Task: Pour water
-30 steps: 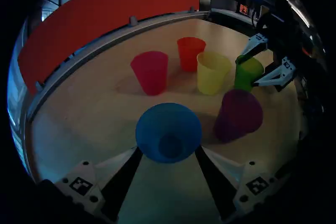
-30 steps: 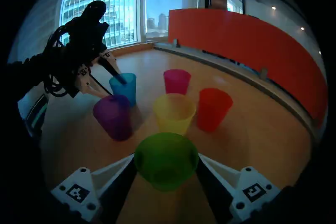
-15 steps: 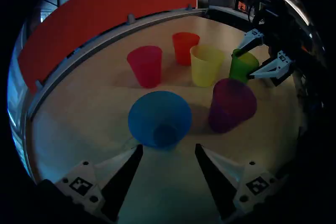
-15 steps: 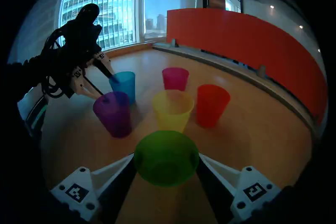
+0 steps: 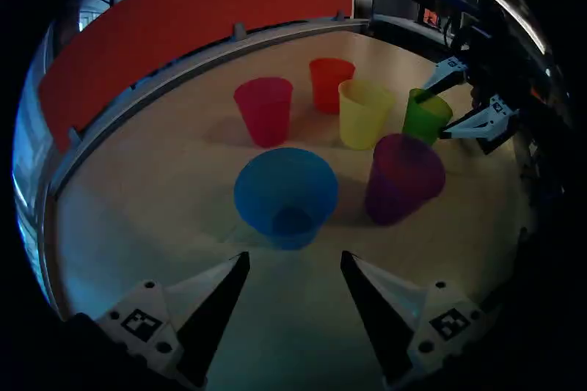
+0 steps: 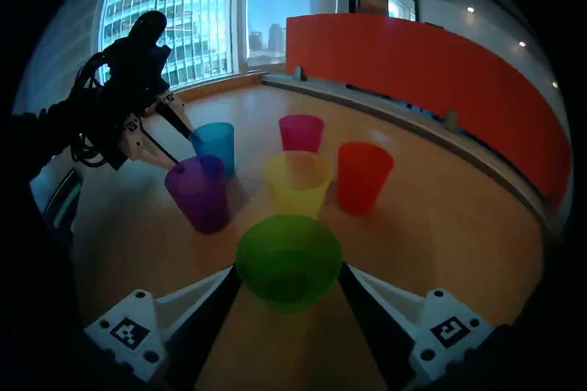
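Two white fingers of the left gripper (image 5: 293,255) stand wide apart and hold nothing. The blue cup (image 5: 286,196) stands just past their tips, not between them.

The fingers of the right gripper (image 6: 288,268) are also spread wide, one on each side of the green cup (image 6: 288,262). They sit very close to its sides, maybe touching, but I cannot tell if they squeeze it. The cup's mouth faces up, and it is too dim inside to tell if there is water in it.

In the right gripper view, the yellow cup (image 6: 297,182) stands just behind the green cup. The purple cup (image 6: 198,189) is off to the left and the orange cup (image 6: 362,174) is off to the right. The pink cup (image 6: 301,134) is farther back. The blue cup stands just beside the purple one, and the left gripper shows there as a dark shape with its fingers pointing at the blue cup.

All six cups stand upright and close together on the wooden table (image 6: 455,244). None of them seems to touch another.

A long red wall (image 6: 440,75) runs along the far edge of the table. Big windows (image 6: 169,17) — with tall buildings outside — are behind the left gripper.
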